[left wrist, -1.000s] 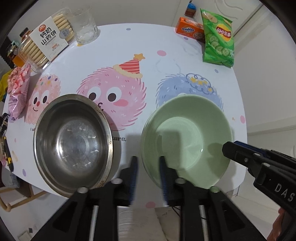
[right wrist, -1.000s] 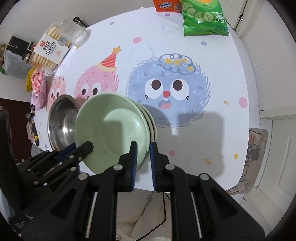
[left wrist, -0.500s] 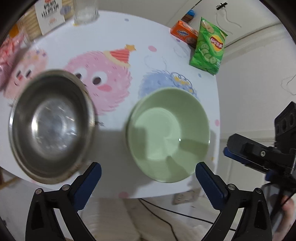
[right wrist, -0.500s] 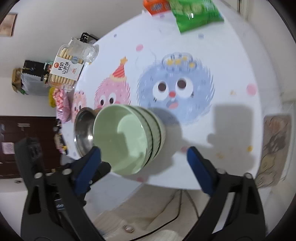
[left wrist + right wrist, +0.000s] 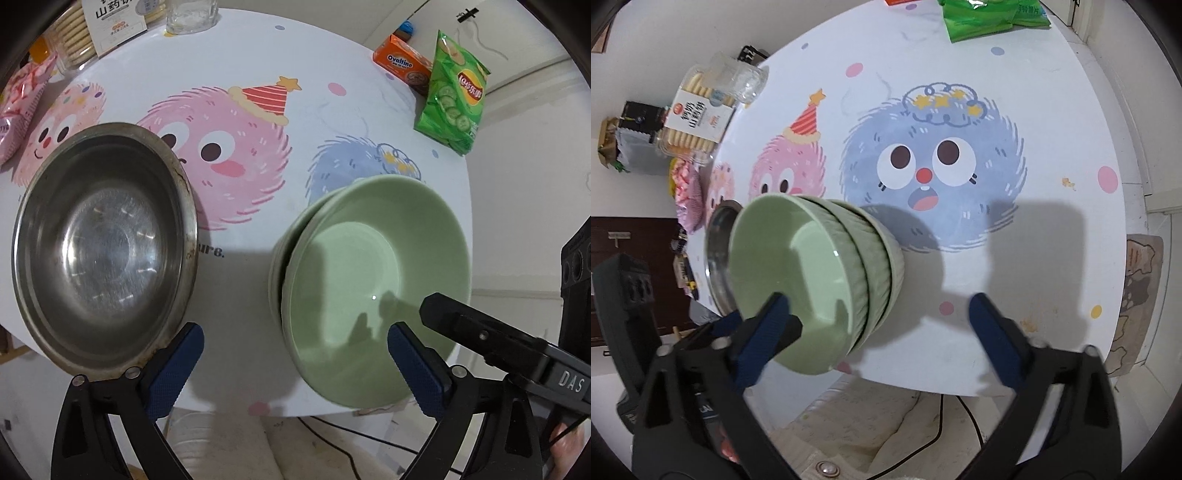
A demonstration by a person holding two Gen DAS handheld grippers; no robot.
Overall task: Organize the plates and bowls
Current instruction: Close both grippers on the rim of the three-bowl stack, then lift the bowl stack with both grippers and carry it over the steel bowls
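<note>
A stack of green bowls point(image 5: 373, 280) stands near the front edge of the round table point(image 5: 240, 288); it also shows in the right wrist view point(image 5: 820, 280). A steel bowl point(image 5: 99, 251) sits to its left, partly hidden behind the stack in the right wrist view point(image 5: 718, 254). My left gripper point(image 5: 295, 365) is open and empty, its jaws wide, in front of the gap between the two. My right gripper point(image 5: 879, 328) is open and empty, just right of the stack; one of its fingers point(image 5: 480, 336) reaches over the green bowls.
A green chip bag point(image 5: 454, 107) and an orange Ovaltine box point(image 5: 402, 66) lie at the far right. A biscuit box point(image 5: 110, 22), a glass point(image 5: 188, 14) and a pink snack pack point(image 5: 22, 107) are at the far left. Cartoon prints cover the tabletop.
Both grippers went from shut to wide open. The green bowl stack, earlier in my right gripper, now stands free. Both grippers have moved back in close over the table.
</note>
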